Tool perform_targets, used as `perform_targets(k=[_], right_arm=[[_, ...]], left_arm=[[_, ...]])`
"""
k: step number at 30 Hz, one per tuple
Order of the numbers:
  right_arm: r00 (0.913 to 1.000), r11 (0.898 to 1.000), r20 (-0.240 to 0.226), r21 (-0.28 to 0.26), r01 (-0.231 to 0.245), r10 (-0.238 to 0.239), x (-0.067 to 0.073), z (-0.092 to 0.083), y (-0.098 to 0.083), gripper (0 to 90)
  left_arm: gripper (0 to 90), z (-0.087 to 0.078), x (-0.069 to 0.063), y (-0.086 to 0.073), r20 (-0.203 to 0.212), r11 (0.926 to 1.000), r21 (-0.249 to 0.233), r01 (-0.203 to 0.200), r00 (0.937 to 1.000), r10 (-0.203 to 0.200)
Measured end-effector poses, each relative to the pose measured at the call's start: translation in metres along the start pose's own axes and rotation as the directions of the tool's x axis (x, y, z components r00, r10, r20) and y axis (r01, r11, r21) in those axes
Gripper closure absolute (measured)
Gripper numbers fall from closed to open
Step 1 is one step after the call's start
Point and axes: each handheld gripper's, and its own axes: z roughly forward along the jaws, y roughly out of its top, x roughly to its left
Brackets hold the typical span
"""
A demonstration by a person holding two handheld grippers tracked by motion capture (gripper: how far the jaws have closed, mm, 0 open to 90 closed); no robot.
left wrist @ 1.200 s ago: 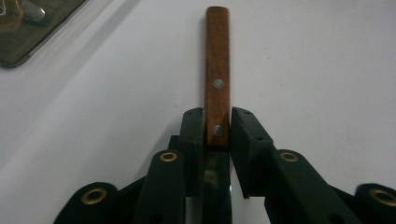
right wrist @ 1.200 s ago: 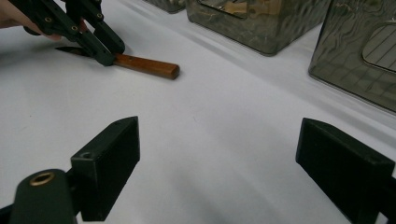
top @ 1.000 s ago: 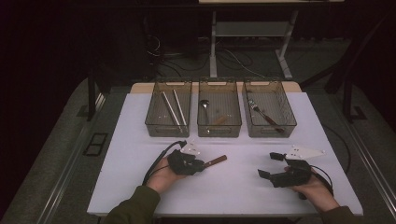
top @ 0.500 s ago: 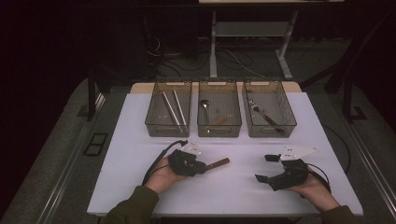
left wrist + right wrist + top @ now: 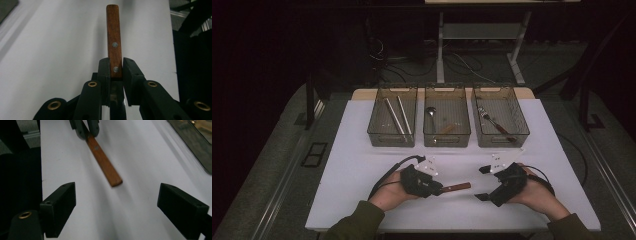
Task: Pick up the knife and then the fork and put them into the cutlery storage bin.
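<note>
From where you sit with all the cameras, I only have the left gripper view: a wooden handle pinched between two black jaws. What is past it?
Observer: In the high view, three clear bins stand in a row at the far side of the white table, well beyond the left gripper.
Operator: Anything in those bins?
Observer: The left one holds two long metal pieces, the middle a spoon, the right a fork.
Operator: And the other hand?
Observer: The right gripper has its jaws wide apart with nothing between them.
Operator: Where does it face?
Observer: In the right gripper view it points at the free end of the wooden handle, without touching it.
</note>
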Motion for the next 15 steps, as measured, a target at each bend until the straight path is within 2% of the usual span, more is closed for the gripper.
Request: perform_targets(k=[5,8,11,15], right_arm=[[0.9980,0.998,-0.019,0.028,0.062,-0.061,0.002,0.012,0.012,15.1],[0.9948,0.995,-0.052,0.050,0.090,-0.088,0.003,0.018,0.016,20.8],[0.9927,0.994,-0.080,0.056,0.095,-0.090,0.005,0.021,0.018,24.0],[0.9893,0.991,-0.110,0.078,0.105,-0.097,0.006,0.023,0.018,33.8]], left_arm=[[76.5,0.004,-0.002,0.012,0.029,0.9991,-0.001,-0.042,0.9987,0.042],[76.4,0.007,-0.004,0.021,0.045,0.9976,-0.001,-0.069,0.9966,0.069],[76.4,0.011,-0.007,0.028,0.058,0.9959,0.000,-0.091,0.9942,0.090],[76.4,0.017,-0.011,0.036,0.074,0.9921,0.017,-0.124,0.9896,0.123]])
